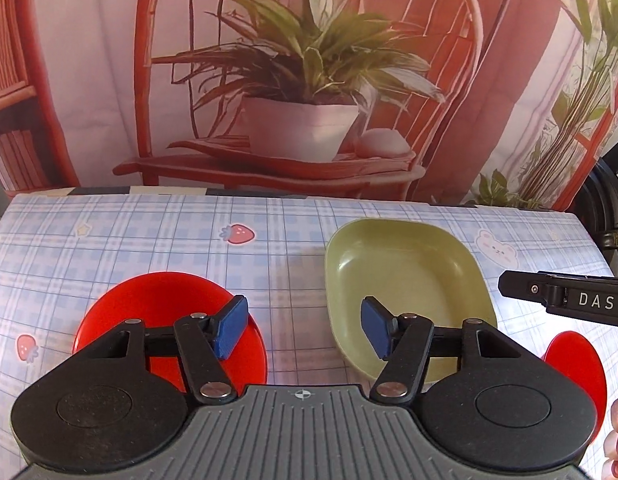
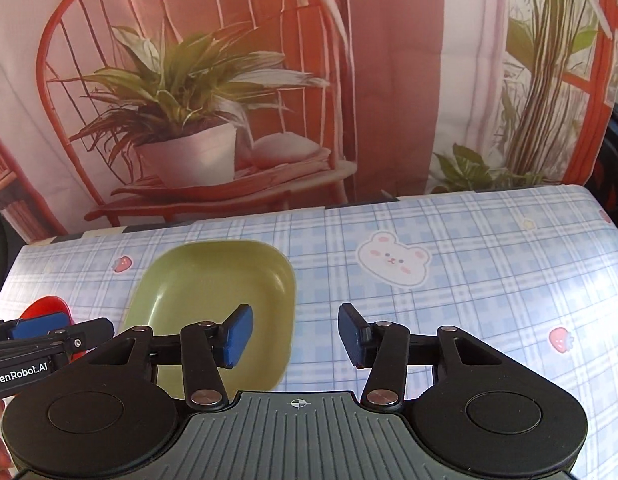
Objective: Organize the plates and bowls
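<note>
- Plates and bowls lie spread out: a green dish (image 1: 405, 296) sits mid-surface, a red plate (image 1: 149, 312) to its left, another red plate (image 1: 577, 364) to its right.
- Left hand-held gripper (image 1: 305, 328) hovers with fingers wide apart, holding nothing.
- Right hand-held gripper (image 2: 295, 334) is likewise spread and empty, beside the dish's right rim.
- The surface (image 2: 469, 300) wears a blue checked cloth; a printed plant backdrop (image 2: 229, 80) hangs behind its far edge.
- Bare cloth stretches right of the dish.
</note>
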A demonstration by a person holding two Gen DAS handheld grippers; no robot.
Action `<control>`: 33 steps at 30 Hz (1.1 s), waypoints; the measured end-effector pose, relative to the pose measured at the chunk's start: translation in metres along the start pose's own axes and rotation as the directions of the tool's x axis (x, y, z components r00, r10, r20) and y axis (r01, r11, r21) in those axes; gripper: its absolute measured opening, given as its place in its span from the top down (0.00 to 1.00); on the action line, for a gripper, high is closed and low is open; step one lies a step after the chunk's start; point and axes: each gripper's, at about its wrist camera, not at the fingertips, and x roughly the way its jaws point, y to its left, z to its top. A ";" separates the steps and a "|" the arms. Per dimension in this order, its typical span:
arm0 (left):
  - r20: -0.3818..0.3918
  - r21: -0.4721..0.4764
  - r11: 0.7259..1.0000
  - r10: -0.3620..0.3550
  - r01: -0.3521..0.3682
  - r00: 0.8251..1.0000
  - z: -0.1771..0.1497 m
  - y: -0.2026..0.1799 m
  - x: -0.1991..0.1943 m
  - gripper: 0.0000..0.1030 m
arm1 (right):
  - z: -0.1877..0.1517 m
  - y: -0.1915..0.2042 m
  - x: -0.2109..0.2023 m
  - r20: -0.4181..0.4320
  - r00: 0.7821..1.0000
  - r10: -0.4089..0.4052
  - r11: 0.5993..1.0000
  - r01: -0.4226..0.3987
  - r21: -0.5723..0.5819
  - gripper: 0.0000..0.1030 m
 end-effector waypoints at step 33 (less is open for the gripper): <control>-0.114 -0.009 0.993 -0.114 0.114 0.987 0.003 -0.008 0.040 0.87 | -0.012 -0.006 0.030 -0.093 0.995 0.027 0.997 -0.021 0.072 0.93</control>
